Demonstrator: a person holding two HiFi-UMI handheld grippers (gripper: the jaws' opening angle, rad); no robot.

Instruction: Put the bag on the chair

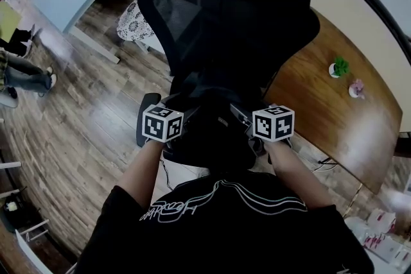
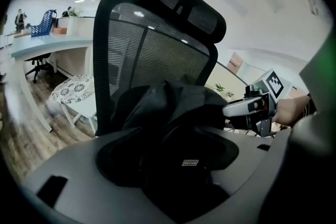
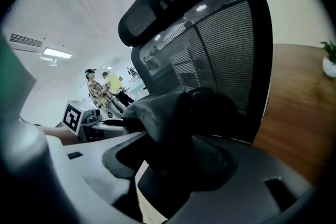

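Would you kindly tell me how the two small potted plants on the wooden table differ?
The green plant has green leaves; the pink plant has a pinkish top. The green plant stands nearer the chair, the pink plant farther from it. Both sit in small white pots.

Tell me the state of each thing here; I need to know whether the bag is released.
Bag: sitting on the chair, against its mesh back.
Chair: upright, carrying the bag.
Left gripper: open, bag fabric between its jaws.
Right gripper: open, bag fabric between its jaws.
Green potted plant: upright on the wooden table.
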